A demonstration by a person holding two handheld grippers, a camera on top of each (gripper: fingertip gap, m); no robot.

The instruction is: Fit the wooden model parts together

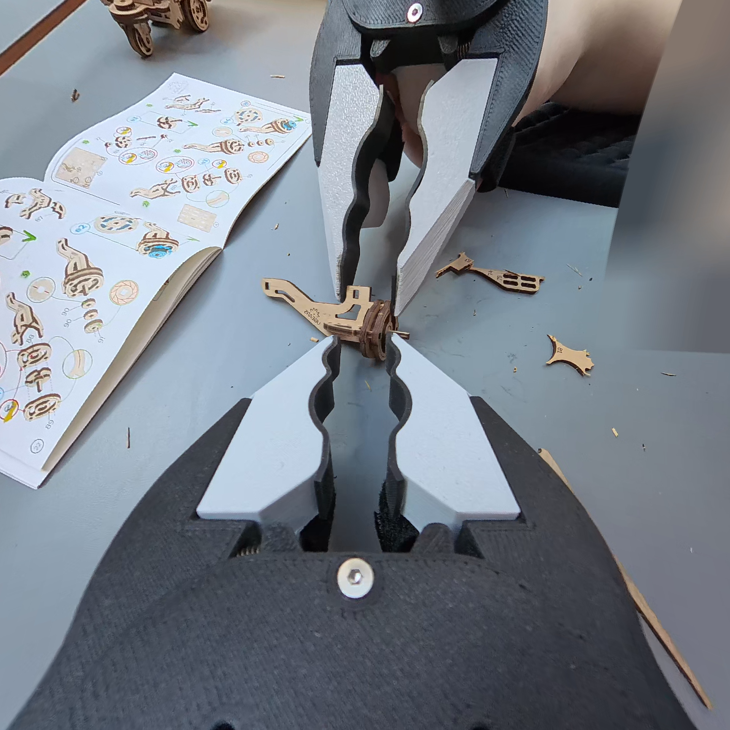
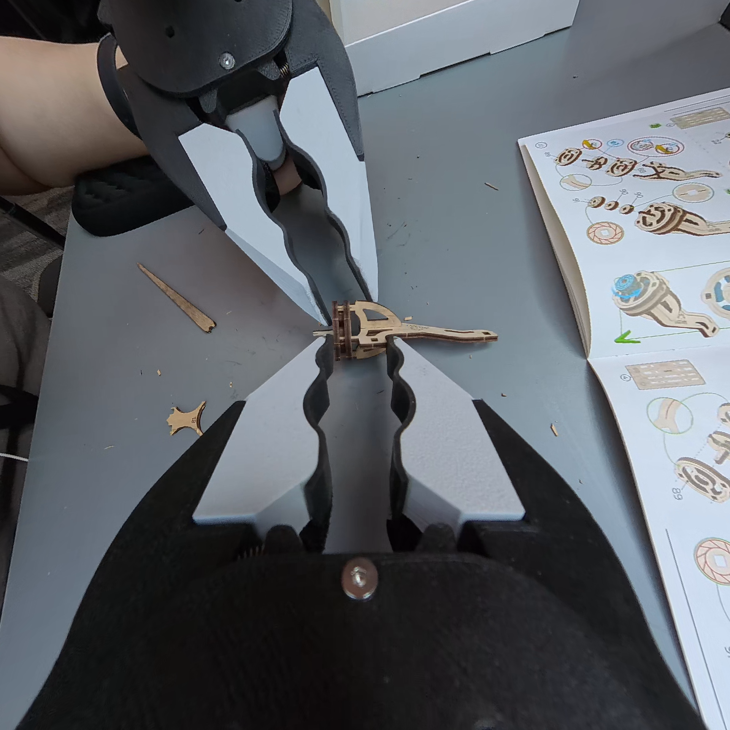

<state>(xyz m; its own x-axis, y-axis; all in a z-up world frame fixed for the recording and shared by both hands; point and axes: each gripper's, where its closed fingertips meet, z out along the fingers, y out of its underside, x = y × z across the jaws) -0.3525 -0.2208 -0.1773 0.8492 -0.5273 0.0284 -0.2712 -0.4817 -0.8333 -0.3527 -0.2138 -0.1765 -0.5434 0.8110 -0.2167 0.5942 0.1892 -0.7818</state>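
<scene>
Grey table [image 1: 513,414]: both tools, left [image 1: 363,347] and right [image 2: 357,347], clench the wooden model [image 1: 355,316], hiding its hub.

Left wrist view: close, low over worktop [image 1: 197,355], facing 12 o'clock. Right wrist view: opposite, facing back. Shared: wooden assembly [image 1: 355,320] [image 2: 355,335], booklet [image 1: 118,237] [image 2: 651,316].

Pale wood on grey

My jaws are light grey with black wavy liners and black housings; the model [image 1: 355,320] is tan with dark brown edges, the worktop [image 1: 513,414] plain grey, the booklet [image 1: 130,221] white.
</scene>
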